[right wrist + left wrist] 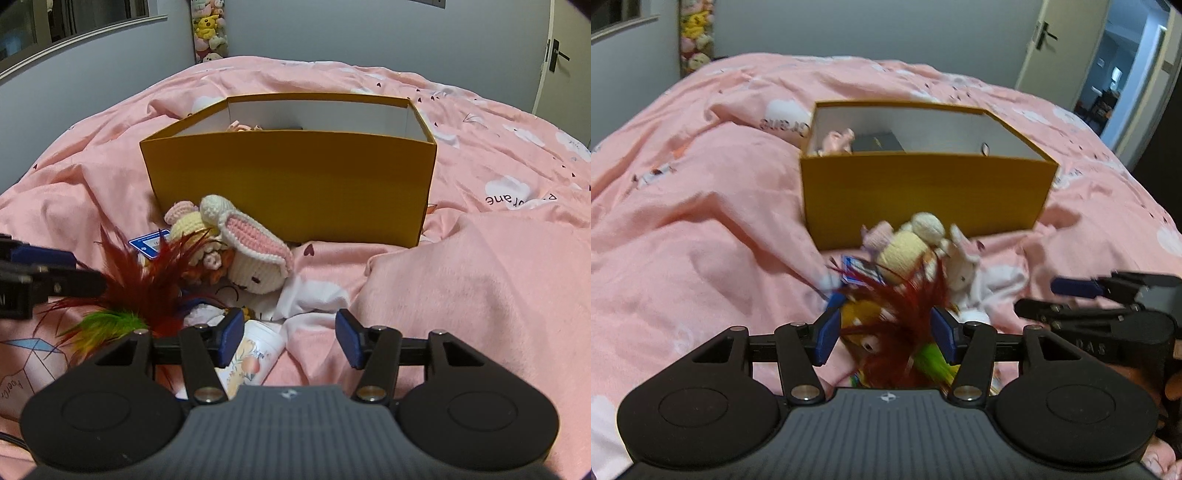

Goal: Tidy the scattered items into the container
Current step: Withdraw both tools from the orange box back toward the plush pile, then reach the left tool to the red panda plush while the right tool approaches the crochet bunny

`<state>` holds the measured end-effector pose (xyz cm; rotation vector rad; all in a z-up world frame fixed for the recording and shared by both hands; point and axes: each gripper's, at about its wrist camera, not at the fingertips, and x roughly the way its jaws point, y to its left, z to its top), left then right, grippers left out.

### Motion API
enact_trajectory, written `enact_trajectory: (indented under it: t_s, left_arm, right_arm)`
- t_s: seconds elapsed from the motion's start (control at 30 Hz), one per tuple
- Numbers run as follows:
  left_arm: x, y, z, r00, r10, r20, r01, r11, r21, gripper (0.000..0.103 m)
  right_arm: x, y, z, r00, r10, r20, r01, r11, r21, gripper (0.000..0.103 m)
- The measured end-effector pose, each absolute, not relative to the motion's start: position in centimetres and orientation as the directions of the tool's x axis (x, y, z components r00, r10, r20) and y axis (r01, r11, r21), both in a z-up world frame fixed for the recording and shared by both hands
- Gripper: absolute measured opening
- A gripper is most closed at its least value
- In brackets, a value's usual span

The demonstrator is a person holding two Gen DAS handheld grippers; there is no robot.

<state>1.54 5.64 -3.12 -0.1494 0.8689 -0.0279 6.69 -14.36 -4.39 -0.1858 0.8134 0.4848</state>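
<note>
Left wrist view first: our left gripper (886,326) stands with its blue-padded jaws apart, and between them rises a tuft of dark red feathers (905,306) from a toy whose green feathers (932,360) show lower down. The feathers brush between the pads, yet we cannot see the pads pressing on anything, so we call these tongs open with the feather toy between them. At twelve o'clock from them sits the open mustard-yellow cardboard box (923,195) on the rumpled pink printed bedcover (701,229); inside it we make out a pink soft item and a dark flat thing. Between box and jaws lies the heap: a cream and pink crocheted rabbit doll (962,273), a pale yellow crocheted ball (905,251), a small blue and white card (855,267). Our right gripper (1071,295) shows at three o'clock, blurred.

From the right wrist view, our right gripper (290,338) is also open, its jaws spread over bare bedcover (480,280), with a white paper cup printed with peaches (251,360) lying on its side, just beside the left pad at nine o'clock. White cloth (314,299) lies at twelve o'clock, the rabbit doll (255,254) beyond it, touching the box (295,184) front. The red feathers (147,280) and green feathers (107,321) spread at ten o'clock, where our left gripper (85,280) enters from the edge.
</note>
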Motion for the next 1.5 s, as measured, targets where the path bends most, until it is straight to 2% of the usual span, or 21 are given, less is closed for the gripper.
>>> enact_trajectory:
  t_s: [0.2,0.4,0.47,0.5,0.57,0.7,0.77,0.8,0.9,0.97,1.13,1.5]
  left_arm:
    - [2.6,6.0,-3.3,0.655,-0.076,-0.752,-0.043,0.990,-0.138,0.063]
    - [3.9,6.3,-4.7,0.608,-0.078,-0.790,-0.069,0.986,-0.151,0.063]
    - [4.2,6.5,-5.1,0.594,-0.106,-0.798,-0.071,0.981,-0.183,0.057]
    - [4.3,6.5,-5.2,0.588,-0.123,-0.800,-0.065,0.978,-0.198,0.053]
    - [4.6,6.2,-5.6,0.575,-0.157,-0.803,-0.042,0.975,-0.220,0.053]
    - [4.9,5.3,-6.1,0.554,-0.187,-0.811,-0.007,0.973,-0.229,0.053]
    - [5.2,4.9,-6.5,0.541,-0.192,-0.819,0.002,0.974,-0.227,0.041]
    - [5.3,4.7,-6.6,0.536,-0.194,-0.822,0.010,0.975,-0.223,0.026]
    - [5.1,4.3,-6.5,0.539,-0.200,-0.818,0.029,0.975,-0.219,0.006]
    - [5.0,4.2,-6.3,0.544,-0.207,-0.813,0.037,0.974,-0.224,0.002]
    - [4.3,3.8,-5.3,0.563,-0.239,-0.791,0.073,0.968,-0.241,0.000]
    - [5.6,0.4,-1.7,0.607,-0.398,-0.688,0.225,0.916,-0.331,0.000]
  right_arm:
    - [7.2,-13.8,-4.8,0.579,0.336,-0.743,-0.497,0.868,0.005,0.058]
    - [7.8,-13.2,-5.8,0.549,0.331,-0.767,-0.512,0.859,0.004,0.057]
    - [8.0,-12.9,-6.0,0.545,0.338,-0.767,-0.523,0.852,0.004,0.056]
    - [8.0,-12.8,-6.1,0.543,0.342,-0.767,-0.530,0.848,0.003,0.053]
    - [8.2,-12.4,-6.3,0.538,0.346,-0.769,-0.543,0.840,-0.002,0.047]
    - [8.7,-12.0,-7.0,0.520,0.336,-0.785,-0.546,0.838,-0.003,0.046]
    - [8.8,-12.1,-7.1,0.516,0.334,-0.789,-0.543,0.840,-0.001,0.046]
    - [8.9,-12.1,-7.2,0.516,0.332,-0.789,-0.542,0.840,-0.001,0.046]
    - [8.9,-12.1,-7.2,0.519,0.327,-0.790,-0.537,0.844,-0.003,0.046]
    - [9.1,-12.2,-7.1,0.525,0.323,-0.788,-0.528,0.849,-0.004,0.046]
    - [9.4,-13.2,-6.1,0.566,0.305,-0.766,-0.483,0.876,-0.008,0.046]
    - [10.0,-17.0,-1.8,0.697,0.239,-0.676,-0.349,0.937,-0.029,0.046]
